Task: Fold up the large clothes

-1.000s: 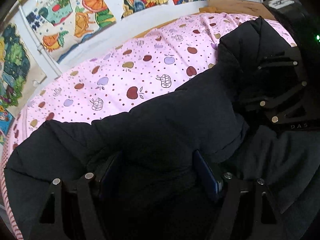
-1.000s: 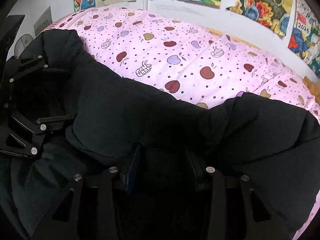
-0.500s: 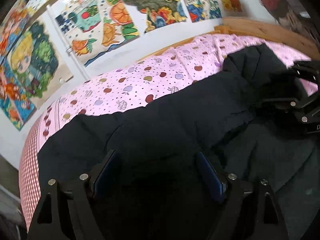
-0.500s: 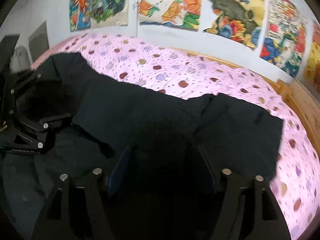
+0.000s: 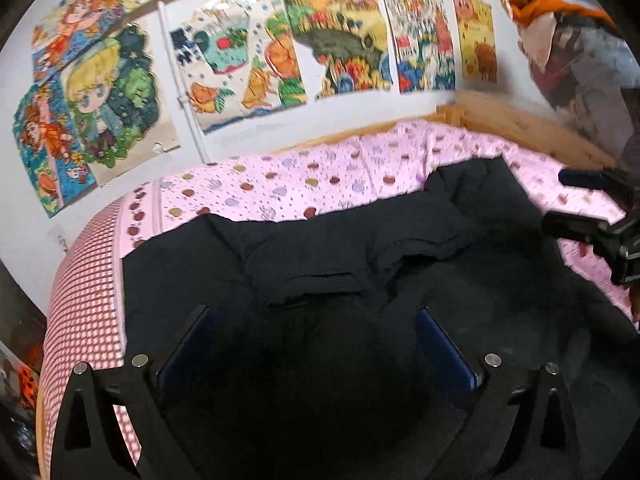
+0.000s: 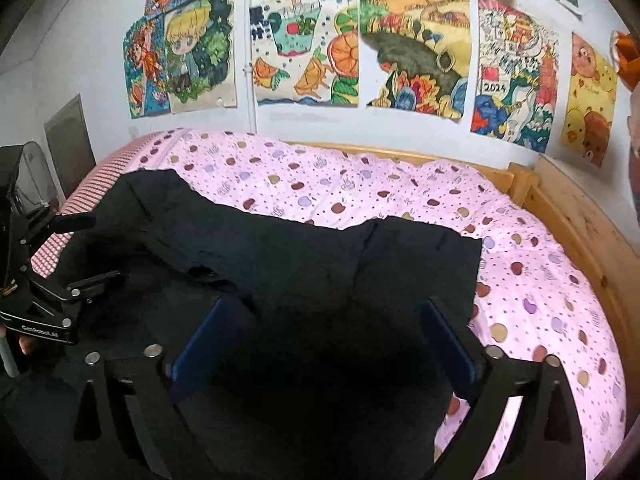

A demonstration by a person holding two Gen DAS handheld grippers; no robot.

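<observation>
Your left-wrist view shows the checked red-and-white end of the bed (image 5: 80, 300) and, at the far right, some hanging clothes (image 5: 568, 40) that the other view barely catches; your right-wrist view shows the wooden bed frame (image 6: 580, 232) running along the right side and a grey panel (image 6: 66, 148) on the wall at the left, which the left-wrist view does not show. There is one black garment (image 6: 280, 256), lying spread across the near half of the pink apple-print bedsheet (image 6: 400, 184), with a folded edge running across its far side and a squared flap at the right end. Seven drawings (image 6: 416, 52) can be counted in the main row on the wall behind the bed, with parts of more above. You hold two grippers. Your left gripper (image 5: 316, 344) is above the garment, its two blue-padded fingers (image 5: 182, 344) spread wide with only dark cloth visible between and below them; they pinch nothing. Your right gripper (image 6: 320, 340) sits likewise over the garment, its fingers (image 6: 448, 340) wide apart and holding nothing. Each gripper appears at the edge of the other's view, raised above the cloth, side by side, both pointing toward the wall; the right gripper's fingers, seen from the left, are also parted.
</observation>
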